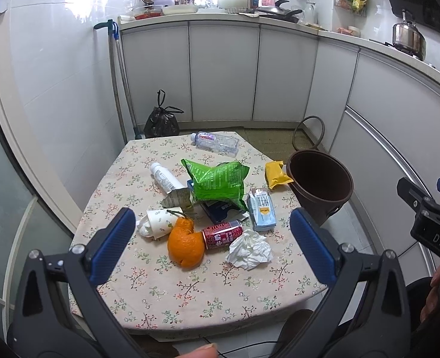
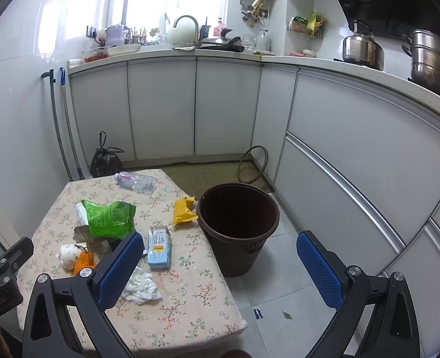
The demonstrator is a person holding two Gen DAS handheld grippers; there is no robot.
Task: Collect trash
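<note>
Trash lies on a floral-cloth table: a crumpled tissue, orange peel, a red can, a blue-white carton, a green bag, a yellow wrapper, a paper cup, a white bottle and a clear bottle. An empty brown bin stands on the floor right of the table. My left gripper is open above the near table edge. My right gripper is open, empty, above the table's right edge, near the bin.
White kitchen cabinets run along the back and right. A tied black bag and mop handles stand behind the table. A ring leans by the cabinets. The right gripper shows at the left view's right edge.
</note>
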